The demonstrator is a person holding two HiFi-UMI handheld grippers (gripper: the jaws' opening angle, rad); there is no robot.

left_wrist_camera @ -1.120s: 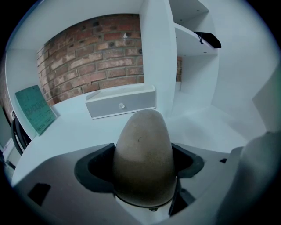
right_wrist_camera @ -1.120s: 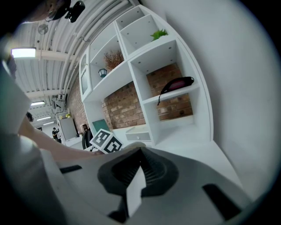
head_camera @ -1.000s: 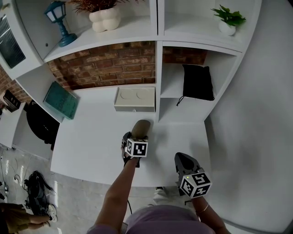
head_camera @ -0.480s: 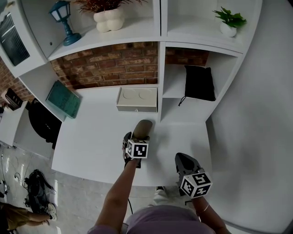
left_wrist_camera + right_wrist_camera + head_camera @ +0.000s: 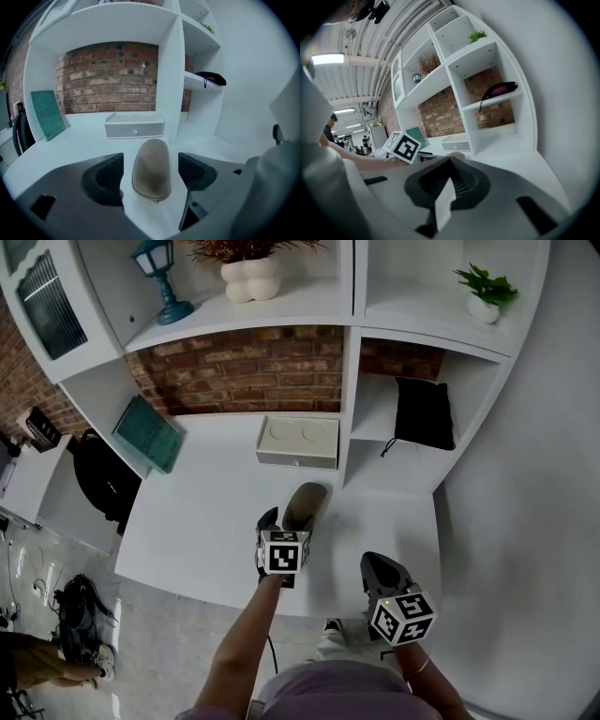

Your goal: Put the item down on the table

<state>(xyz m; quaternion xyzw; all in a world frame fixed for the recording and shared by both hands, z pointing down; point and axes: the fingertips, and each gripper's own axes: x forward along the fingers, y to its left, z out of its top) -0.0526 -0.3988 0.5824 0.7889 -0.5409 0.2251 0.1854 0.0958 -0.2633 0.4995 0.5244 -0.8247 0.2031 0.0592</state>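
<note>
With my left gripper [image 5: 288,521] jaws apart either side of the brown oval item [image 5: 151,168], which lies on the desk [image 5: 202,512] just near of the drawer box [image 5: 298,442], I'd back straight out without nudging it, my right gripper [image 5: 449,185] jaws together, empty.

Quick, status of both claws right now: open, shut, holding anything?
Left claw: open; the brown oval case lies on the table between its jaws, gripped by neither.
Right claw: shut, nothing held.
</note>
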